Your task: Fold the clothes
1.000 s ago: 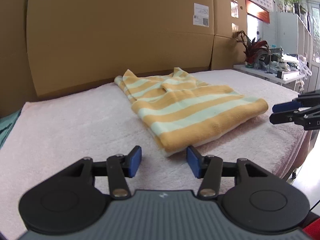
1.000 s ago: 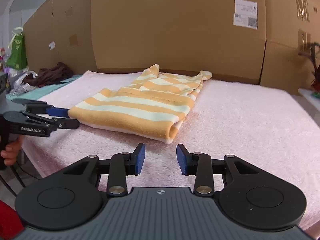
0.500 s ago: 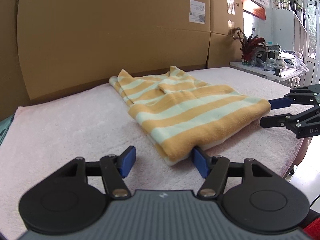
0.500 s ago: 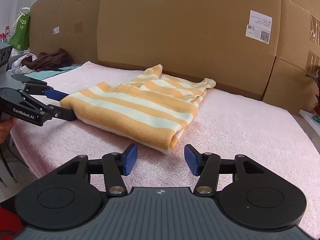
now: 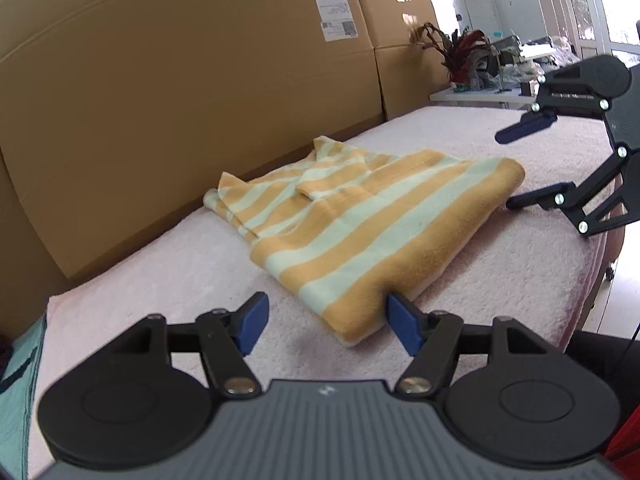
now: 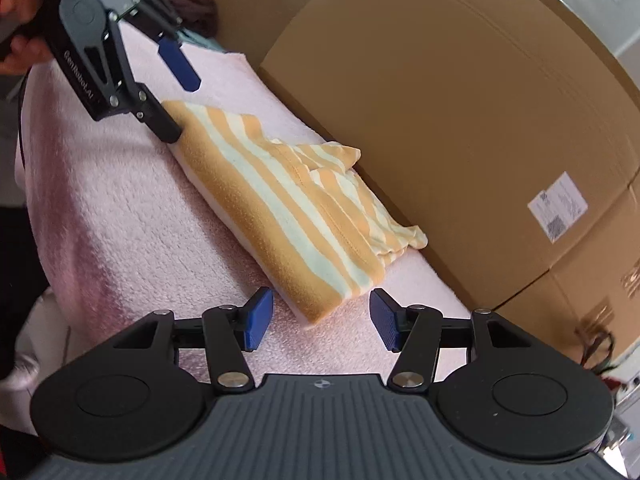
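Note:
A folded shirt with yellow and pale green stripes (image 5: 360, 216) lies on the pink towel-covered table (image 5: 160, 280). My left gripper (image 5: 328, 322) straddles its near corner. The jaws are opening; the right pad (image 5: 402, 326) touches the shirt's edge and the left pad stands apart from it. In the right wrist view the shirt (image 6: 288, 208) runs away from me, and my right gripper (image 6: 322, 318) stands open around its near corner without pressing it. Each view shows the other gripper at the shirt's opposite front corner: the right gripper (image 5: 505, 171) and the left gripper (image 6: 182, 108).
Tall cardboard boxes (image 5: 180, 80) wall off the back of the table. A red-leaved plant (image 5: 464, 52) and cluttered shelves stand at the far right. A teal cloth (image 5: 16, 360) lies off the left edge. Dark clothes (image 6: 192, 4) are piled beyond; a hand (image 6: 24, 48) holds the left gripper.
Both grippers have rolled, so both views now tilt. Each has closed in on a front corner of the shirt, and both pairs of jaws have widened.

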The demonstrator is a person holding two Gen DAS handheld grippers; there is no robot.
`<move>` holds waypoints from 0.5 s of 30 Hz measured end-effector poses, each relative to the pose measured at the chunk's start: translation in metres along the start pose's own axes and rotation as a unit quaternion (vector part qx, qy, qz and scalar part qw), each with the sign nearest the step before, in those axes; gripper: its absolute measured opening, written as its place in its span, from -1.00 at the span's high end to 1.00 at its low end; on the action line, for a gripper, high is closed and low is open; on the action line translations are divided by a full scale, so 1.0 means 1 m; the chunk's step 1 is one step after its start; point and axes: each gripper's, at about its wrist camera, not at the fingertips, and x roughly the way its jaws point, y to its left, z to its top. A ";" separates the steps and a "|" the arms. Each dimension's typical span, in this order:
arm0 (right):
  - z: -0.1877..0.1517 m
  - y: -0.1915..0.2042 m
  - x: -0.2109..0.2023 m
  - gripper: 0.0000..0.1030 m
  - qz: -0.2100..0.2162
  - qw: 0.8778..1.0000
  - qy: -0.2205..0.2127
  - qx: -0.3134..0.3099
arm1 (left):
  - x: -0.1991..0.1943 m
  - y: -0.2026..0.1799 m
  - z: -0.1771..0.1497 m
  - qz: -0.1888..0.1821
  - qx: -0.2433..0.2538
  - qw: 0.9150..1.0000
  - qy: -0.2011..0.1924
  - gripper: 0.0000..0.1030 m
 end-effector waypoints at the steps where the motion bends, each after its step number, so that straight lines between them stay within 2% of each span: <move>1: 0.001 0.000 0.002 -0.07 0.000 1.000 -0.001 -0.009 | -0.001 -0.002 -0.001 -0.001 0.002 1.000 0.000 -0.33; 8: 0.000 -0.008 0.002 -0.02 0.020 0.999 -0.001 -0.033 | -0.011 -0.004 -0.006 -0.014 0.032 0.999 -0.004 -0.53; 10: 0.000 -0.012 0.006 0.03 0.023 0.999 -0.001 -0.032 | -0.006 -0.004 -0.002 -0.013 0.046 0.999 -0.004 -0.39; 12: 0.002 -0.014 0.012 0.24 0.023 0.999 -0.001 -0.033 | 0.000 -0.004 0.002 -0.018 0.061 0.998 -0.005 -0.18; 13: 0.002 -0.015 0.013 0.47 0.031 0.999 -0.001 -0.031 | 0.002 -0.004 0.003 -0.024 0.064 0.998 -0.005 -0.12; 15: 0.003 -0.018 0.015 0.61 0.044 0.999 -0.002 -0.026 | 0.002 -0.005 0.001 -0.033 0.068 0.997 -0.012 0.03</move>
